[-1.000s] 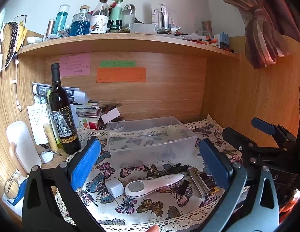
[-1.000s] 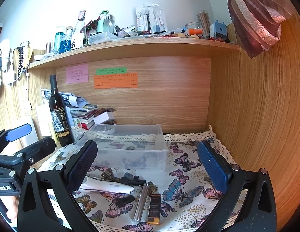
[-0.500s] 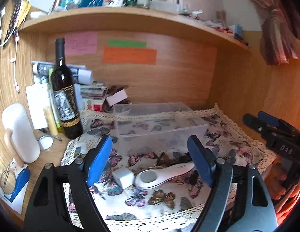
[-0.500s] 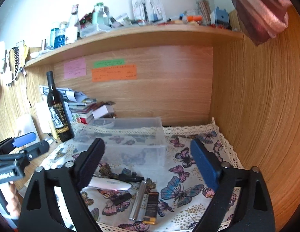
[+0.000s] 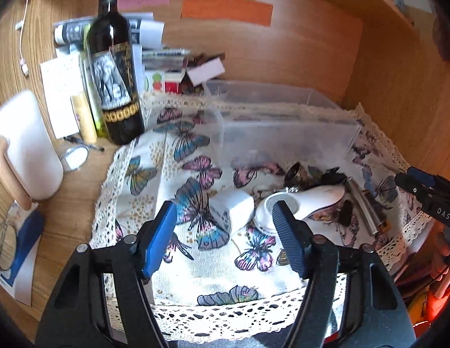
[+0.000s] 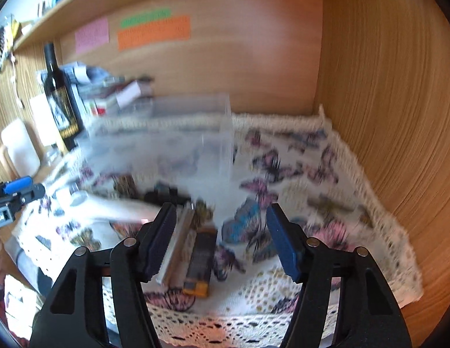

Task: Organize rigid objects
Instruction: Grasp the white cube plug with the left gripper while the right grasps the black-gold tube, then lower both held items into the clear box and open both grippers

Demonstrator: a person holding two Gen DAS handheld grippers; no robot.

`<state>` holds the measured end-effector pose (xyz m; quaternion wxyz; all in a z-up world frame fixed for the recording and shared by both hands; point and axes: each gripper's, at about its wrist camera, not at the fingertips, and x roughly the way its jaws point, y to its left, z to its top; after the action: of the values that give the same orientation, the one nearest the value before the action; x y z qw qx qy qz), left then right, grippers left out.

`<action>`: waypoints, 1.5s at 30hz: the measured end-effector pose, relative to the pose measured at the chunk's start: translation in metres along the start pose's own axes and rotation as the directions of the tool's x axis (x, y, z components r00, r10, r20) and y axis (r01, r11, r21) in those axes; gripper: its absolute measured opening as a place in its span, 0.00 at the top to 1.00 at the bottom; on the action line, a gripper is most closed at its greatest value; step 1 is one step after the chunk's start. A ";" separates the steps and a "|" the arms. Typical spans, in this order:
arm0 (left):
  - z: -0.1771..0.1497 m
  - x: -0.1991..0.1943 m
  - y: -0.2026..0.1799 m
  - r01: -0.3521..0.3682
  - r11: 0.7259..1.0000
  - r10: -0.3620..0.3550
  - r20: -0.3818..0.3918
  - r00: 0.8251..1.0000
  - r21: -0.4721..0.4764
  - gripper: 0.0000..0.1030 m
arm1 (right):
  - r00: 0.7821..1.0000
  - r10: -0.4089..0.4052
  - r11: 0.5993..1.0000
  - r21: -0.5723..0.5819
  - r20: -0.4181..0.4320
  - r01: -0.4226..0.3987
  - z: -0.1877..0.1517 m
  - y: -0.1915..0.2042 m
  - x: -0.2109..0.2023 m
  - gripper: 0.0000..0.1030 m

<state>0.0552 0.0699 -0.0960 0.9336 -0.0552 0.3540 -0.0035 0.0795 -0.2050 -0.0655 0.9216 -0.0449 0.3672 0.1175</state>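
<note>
A clear plastic box (image 5: 286, 133) stands on the butterfly cloth (image 5: 196, 264); it also shows blurred in the right wrist view (image 6: 172, 139). In front of it lie a small white block (image 5: 235, 210), a white handheld device (image 5: 306, 200), a metal tube (image 5: 365, 207) and a dark bar with an orange end (image 6: 200, 261). My left gripper (image 5: 225, 226) is open just above the white block. My right gripper (image 6: 220, 232) is open above the metal tube (image 6: 178, 246) and dark bar. Both are empty.
A wine bottle (image 5: 116, 66), a stack of books and papers (image 5: 167, 66) and a white jug (image 5: 25, 148) stand at the left. Wooden walls (image 6: 384, 116) close the back and right. The cloth's lace edge (image 5: 239, 316) hangs at the front.
Both grippers have tilted down and moved closer to the objects on the cloth. Their jaws have narrowed somewhat but stay open.
</note>
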 end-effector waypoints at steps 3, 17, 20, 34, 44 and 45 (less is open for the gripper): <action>-0.002 0.012 0.003 0.001 1.000 -0.001 -0.037 0.999 -0.015 0.38 | 0.999 0.006 1.000 0.015 -0.049 -0.005 -0.009 -0.004 0.011 0.46; 0.011 0.060 0.014 0.012 0.999 -0.019 -0.145 0.989 -0.051 0.38 | 0.984 0.080 0.997 0.024 -0.162 -0.077 -0.022 0.000 0.040 0.56; 0.009 0.068 0.017 0.002 0.998 -0.013 -0.174 0.985 -0.059 0.47 | 0.985 0.046 0.999 -0.017 -0.164 -0.049 -0.026 0.008 0.046 0.63; 0.017 0.033 0.010 -0.019 1.000 0.018 -0.055 0.998 -0.018 0.55 | 0.997 0.007 0.999 -0.035 -0.075 -0.010 -0.011 0.005 0.028 0.79; 0.055 -0.002 0.004 0.000 1.000 0.000 0.103 0.995 -0.004 0.55 | 0.994 0.001 0.998 -0.060 0.111 0.006 0.037 0.009 0.001 0.79; 0.060 -0.005 0.002 0.002 1.000 -0.002 0.119 0.993 0.000 0.55 | 0.990 -0.004 0.998 -0.063 0.139 0.013 0.044 0.010 -0.002 0.79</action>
<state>0.0906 0.0785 -0.0485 0.9530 -0.0558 0.2979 -0.0013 0.1047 -0.1884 -0.0320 0.9435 -0.0675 0.2983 0.1279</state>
